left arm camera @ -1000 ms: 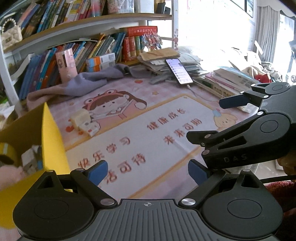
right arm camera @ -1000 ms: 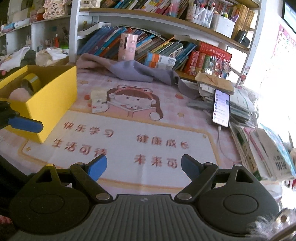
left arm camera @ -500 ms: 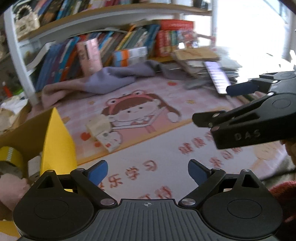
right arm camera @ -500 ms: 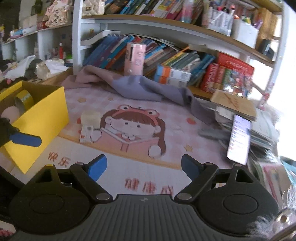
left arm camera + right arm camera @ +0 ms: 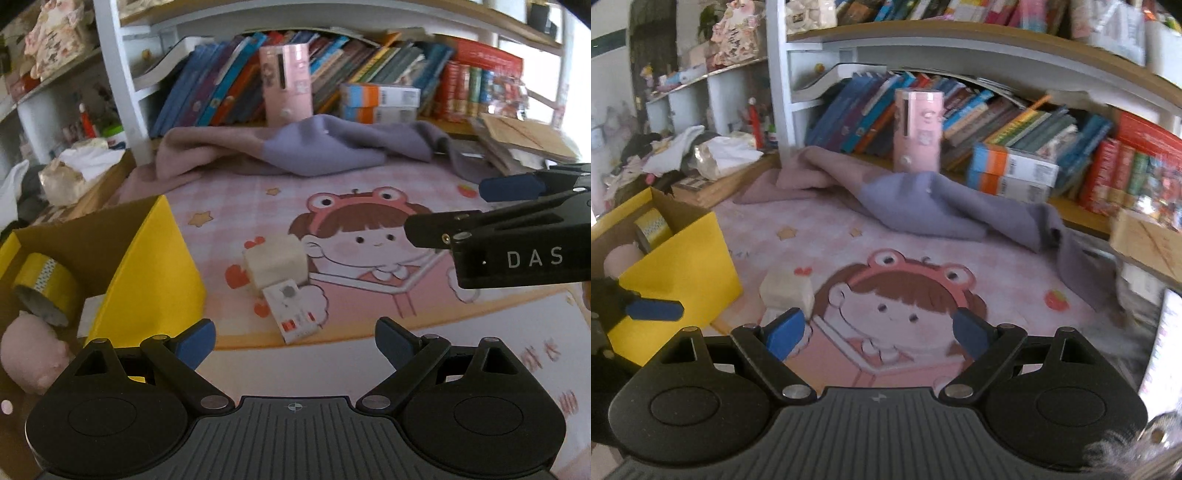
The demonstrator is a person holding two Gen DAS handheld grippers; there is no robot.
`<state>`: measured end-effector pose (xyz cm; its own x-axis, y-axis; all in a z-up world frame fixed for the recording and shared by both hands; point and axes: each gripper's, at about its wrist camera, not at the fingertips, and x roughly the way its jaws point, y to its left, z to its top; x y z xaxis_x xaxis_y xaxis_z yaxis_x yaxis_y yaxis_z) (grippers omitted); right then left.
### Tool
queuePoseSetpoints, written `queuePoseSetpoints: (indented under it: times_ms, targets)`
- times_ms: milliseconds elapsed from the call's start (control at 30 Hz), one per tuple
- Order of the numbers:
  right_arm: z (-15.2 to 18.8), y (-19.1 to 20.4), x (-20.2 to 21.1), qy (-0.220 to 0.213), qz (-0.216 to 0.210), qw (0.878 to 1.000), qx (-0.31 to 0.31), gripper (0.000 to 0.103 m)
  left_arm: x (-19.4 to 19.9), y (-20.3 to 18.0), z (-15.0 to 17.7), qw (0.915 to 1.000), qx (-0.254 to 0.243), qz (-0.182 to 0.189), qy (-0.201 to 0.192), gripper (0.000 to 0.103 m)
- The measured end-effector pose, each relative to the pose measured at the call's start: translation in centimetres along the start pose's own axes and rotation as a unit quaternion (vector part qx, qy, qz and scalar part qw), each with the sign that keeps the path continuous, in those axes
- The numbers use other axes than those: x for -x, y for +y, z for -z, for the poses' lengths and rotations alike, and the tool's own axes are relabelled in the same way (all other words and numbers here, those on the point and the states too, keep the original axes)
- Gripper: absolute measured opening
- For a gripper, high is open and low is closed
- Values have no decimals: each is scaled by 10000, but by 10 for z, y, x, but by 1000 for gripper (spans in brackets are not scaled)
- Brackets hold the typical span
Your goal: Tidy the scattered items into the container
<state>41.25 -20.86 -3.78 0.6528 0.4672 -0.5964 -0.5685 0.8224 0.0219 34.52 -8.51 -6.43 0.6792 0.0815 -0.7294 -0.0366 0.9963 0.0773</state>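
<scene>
A: Now both sets of jaws stand wide with nothing between them. Left gripper (image 5: pixel 295 341) points at the two loose items; right gripper (image 5: pixel 877 334) is over the mat's cartoon girl (image 5: pixel 897 295).

B: What's changed against a second ago?

A: Both views have swung from the mat's printed text and the phone side toward the yellow box (image 5: pixel 155 266). The cream block (image 5: pixel 277 264) and the white card-like packet (image 5: pixel 293 312) were small and far off the box; they now sit just ahead of the left jaws, right of the box wall. Openings are about the same as before.

B: Meaning for the task?

A: My read: this is the approach to the next pick, nothing grasped yet. Left is better lined up; right comes in from the far side of the block.

B: Count?

A: Outside the box: one cream block, one white packet, touching each other, near the box's right wall. Inside the box: one yellow tape roll (image 5: pixel 46 288), one pink soft lump (image 5: pixel 31 360), plus one pale piece against the wall, too hidden to name. One box. Two grippers.

B: Anything else near the box?

A: One crumpled purple-pink cloth (image 5: pixel 314 151) well behind it, by the bookshelf. Can't tell if it counts as scattered.
</scene>
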Motion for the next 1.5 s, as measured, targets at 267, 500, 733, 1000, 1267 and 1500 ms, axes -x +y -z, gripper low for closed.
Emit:
queuePoseSetpoints:
  times_ms: [267, 500, 733, 1000, 1267, 1500]
  targets:
    - [-3, -2, -41, 111, -552, 9983, 150, 75, -36, 0, -12, 9994, 218, -149, 205, 70]
    - [-3, 9, -69, 190, -1039, 9935, 428, 68, -67, -3, -9, 9978, 403, -339, 415, 44]
    - [-3, 23, -96, 332, -1374, 9890, 430, 68, -59, 4, 2, 9970, 603, -307, 378, 29]
    - [-6, 41, -126, 543, -1492, 9866, 383, 68, -35, 11, 22, 9955, 631, -369, 607, 28]
    - [2, 61, -142, 624, -1312, 9878, 567, 53, -22, 12, 28, 9951, 660, -385, 632, 28]
    - [2, 33, -119, 502, -1084, 9925, 262, 47, -13, 13, 26, 9955, 678, -271, 601, 28]
